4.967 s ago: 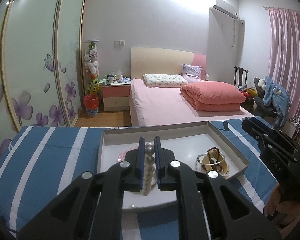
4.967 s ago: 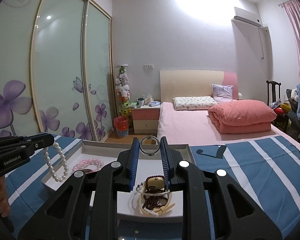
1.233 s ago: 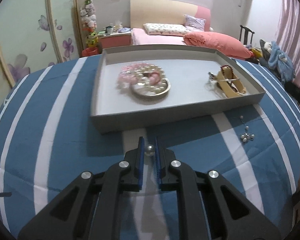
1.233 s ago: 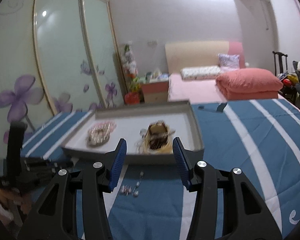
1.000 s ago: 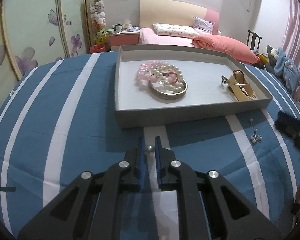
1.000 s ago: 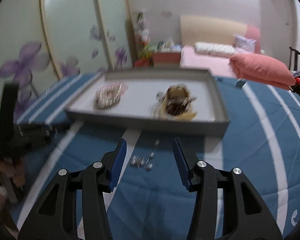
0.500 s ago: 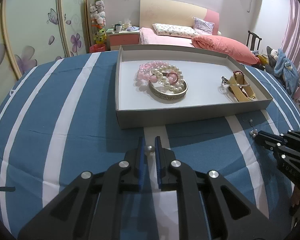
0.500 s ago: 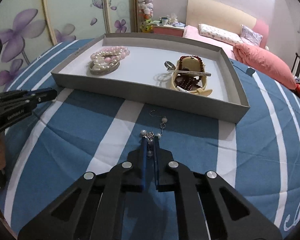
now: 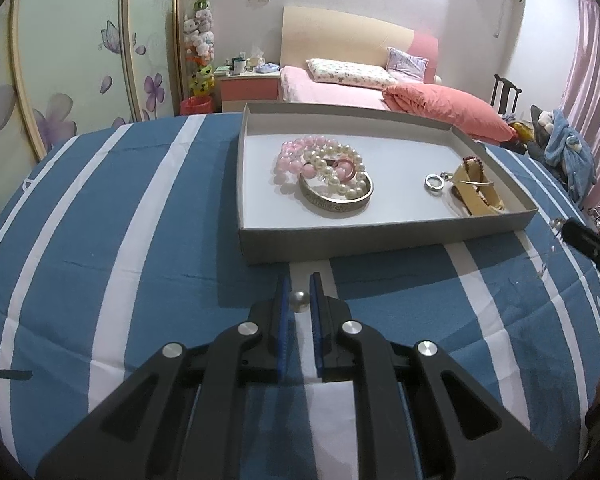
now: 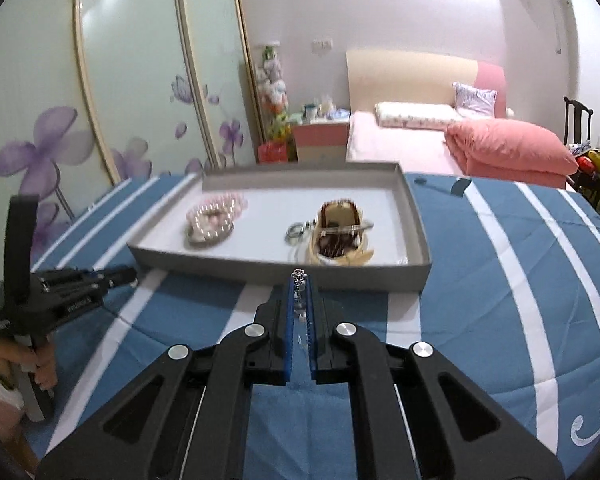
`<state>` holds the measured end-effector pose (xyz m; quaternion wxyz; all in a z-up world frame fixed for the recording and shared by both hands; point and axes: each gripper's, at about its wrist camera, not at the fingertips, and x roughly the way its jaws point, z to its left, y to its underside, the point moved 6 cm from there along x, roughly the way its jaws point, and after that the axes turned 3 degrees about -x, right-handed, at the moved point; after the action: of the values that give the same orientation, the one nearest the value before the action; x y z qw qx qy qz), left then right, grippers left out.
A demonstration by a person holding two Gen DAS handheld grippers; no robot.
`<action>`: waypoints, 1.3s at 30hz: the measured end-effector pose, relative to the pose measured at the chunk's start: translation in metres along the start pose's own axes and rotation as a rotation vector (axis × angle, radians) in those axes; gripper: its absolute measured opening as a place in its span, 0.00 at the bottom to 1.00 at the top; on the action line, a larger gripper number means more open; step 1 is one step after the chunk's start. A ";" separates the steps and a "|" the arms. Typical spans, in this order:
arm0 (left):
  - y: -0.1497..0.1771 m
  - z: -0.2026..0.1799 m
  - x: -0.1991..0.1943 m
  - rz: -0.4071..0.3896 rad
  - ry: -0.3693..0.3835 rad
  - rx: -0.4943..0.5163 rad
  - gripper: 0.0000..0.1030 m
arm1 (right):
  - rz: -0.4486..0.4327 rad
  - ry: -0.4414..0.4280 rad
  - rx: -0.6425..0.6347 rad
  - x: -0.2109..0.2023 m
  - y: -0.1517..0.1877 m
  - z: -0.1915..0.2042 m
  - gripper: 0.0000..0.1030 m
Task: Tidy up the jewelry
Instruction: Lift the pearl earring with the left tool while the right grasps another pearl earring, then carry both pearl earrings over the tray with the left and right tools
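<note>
Left claw [image 9: 299,300] pinches a pearl bead [image 9: 299,299]; right claw [image 10: 300,300] pinches a beaded earring [image 10: 299,280].

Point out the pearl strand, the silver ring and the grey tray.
pearl strand [image 9: 337,171], left wrist view, on the white beads at the middle of the coil.
silver ring [image 9: 434,181], left wrist view, on its near rim.
grey tray [image 9: 380,236], left wrist view, on its front wall.

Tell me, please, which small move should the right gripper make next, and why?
Probably carry the earring forward over the tray's near wall. The right gripper is shut on it, off the blue striped cloth, and the tray lies just ahead.
</note>
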<state>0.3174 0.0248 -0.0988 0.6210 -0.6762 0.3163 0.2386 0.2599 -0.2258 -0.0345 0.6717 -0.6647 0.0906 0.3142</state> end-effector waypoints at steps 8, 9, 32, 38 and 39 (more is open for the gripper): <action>-0.009 0.003 -0.025 -0.083 -0.002 -0.016 0.11 | -0.096 0.000 0.014 -0.016 -0.019 -0.002 0.06; -0.011 0.004 -0.028 -0.093 -0.005 -0.019 0.11 | -0.109 0.001 0.012 -0.018 -0.021 -0.001 0.06; -0.043 -0.024 -0.097 -0.363 -0.038 0.011 0.11 | -0.266 0.027 -0.082 -0.035 -0.049 0.022 0.01; -0.044 -0.020 -0.097 -0.366 -0.041 0.001 0.11 | 0.094 -0.030 -0.110 0.015 0.002 0.017 0.07; -0.045 -0.018 -0.097 -0.366 -0.043 -0.002 0.11 | 0.138 -0.020 -0.106 0.021 0.009 0.015 0.13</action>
<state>0.2822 0.0205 0.0034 0.6602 -0.7176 0.1745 0.1365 0.2669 -0.2063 -0.0519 0.6134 -0.6882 0.1126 0.3707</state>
